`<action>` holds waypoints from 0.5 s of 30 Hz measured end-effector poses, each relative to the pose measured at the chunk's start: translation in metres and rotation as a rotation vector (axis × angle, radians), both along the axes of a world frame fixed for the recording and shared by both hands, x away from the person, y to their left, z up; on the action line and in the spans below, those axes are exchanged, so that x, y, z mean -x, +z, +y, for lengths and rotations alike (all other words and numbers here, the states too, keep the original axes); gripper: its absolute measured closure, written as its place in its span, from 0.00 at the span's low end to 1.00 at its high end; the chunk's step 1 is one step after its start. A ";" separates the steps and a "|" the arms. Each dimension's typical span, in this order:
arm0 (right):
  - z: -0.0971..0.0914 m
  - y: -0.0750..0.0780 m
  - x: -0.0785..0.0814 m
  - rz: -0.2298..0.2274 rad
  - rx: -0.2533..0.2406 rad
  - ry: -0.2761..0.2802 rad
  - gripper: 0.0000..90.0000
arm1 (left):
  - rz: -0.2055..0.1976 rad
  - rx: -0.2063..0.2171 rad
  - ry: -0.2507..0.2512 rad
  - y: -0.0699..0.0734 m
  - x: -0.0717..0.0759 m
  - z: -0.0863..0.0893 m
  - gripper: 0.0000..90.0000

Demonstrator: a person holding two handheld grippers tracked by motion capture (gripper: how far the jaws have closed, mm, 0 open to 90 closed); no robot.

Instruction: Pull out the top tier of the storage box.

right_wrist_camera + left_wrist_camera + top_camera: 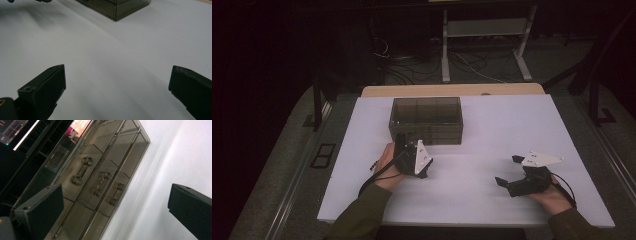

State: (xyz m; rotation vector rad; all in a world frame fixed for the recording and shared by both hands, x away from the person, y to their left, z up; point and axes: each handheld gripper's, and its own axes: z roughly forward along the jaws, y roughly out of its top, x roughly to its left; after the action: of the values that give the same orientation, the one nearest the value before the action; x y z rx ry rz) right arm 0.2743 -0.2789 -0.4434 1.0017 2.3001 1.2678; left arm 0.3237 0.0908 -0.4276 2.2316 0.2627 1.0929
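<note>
At the middle of the counter [492, 125], your left tool [115, 207] gapes wide just before the smoky drawer box [426, 119]; your right tool [508, 172] hovers wide, well apart.

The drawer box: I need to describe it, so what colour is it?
Smoky, see-through grey-brown drawer box; left gripper view shows it best.

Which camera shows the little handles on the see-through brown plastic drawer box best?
The left gripper view: the three clear handles on the see-through brown plastic drawer box show large and close. The high view shows the box small, handles unreadable; the right gripper view catches one corner.
</note>
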 end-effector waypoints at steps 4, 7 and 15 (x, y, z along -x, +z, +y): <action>0.000 0.000 0.000 0.003 0.001 0.000 0.01 | -0.022 -0.022 -0.001 -0.001 0.001 0.000 0.00; 0.000 0.000 0.000 0.002 0.001 -0.001 0.01 | -0.037 -0.027 -0.002 0.000 0.001 -0.001 0.00; 0.000 0.000 0.000 0.003 0.000 -0.001 0.01 | -0.087 -0.081 0.000 0.000 0.003 -0.003 0.00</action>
State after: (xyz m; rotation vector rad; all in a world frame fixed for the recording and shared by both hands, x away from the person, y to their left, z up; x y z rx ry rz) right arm 0.2744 -0.2786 -0.4436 1.0050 2.3013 1.2674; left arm 0.3205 0.0882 -0.4275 2.2478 0.1847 1.2179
